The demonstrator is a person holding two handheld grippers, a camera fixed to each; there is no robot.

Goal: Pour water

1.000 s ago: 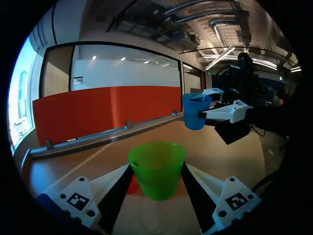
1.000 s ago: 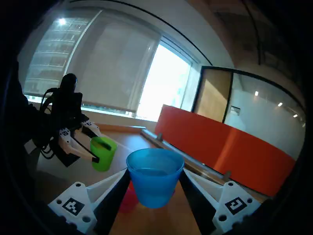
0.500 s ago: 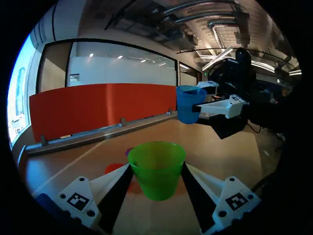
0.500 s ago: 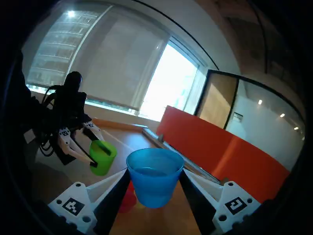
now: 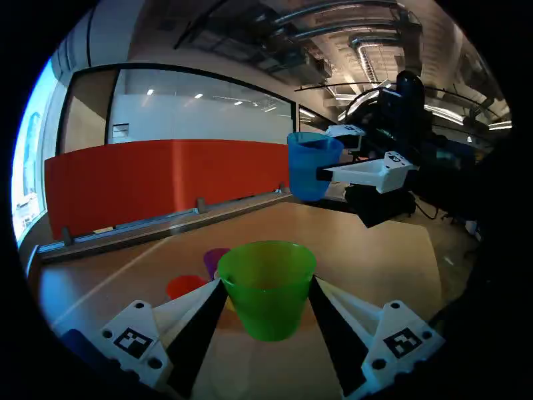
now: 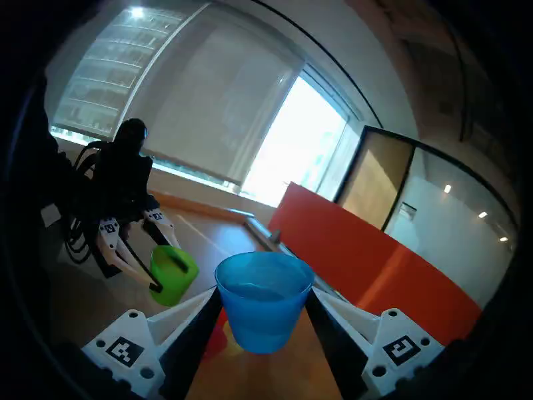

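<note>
My left gripper (image 5: 266, 297) is shut on a green cup (image 5: 267, 288), held upright above the wooden table (image 5: 373, 257). My right gripper (image 6: 264, 310) is shut on a blue cup (image 6: 264, 308) with water in it, also upright. In the left gripper view the blue cup (image 5: 308, 166) hangs higher up and to the right, held by the right gripper (image 5: 320, 175). In the right gripper view the green cup (image 6: 172, 274) sits lower left, tilted in this view, between the left gripper's fingers (image 6: 126, 261). The two cups are apart.
A red cup (image 5: 184, 286) and a purple cup (image 5: 214, 259) stand on the table just behind the green cup. An orange partition (image 5: 160, 177) with a metal rail (image 5: 166, 220) bounds the table's far side. Bright windows (image 6: 293, 147) lie behind the left gripper.
The blue cup has risen and drifted left in the left gripper view. The red and purple cups have come into sight behind the green cup. Both grips are unchanged.
</note>
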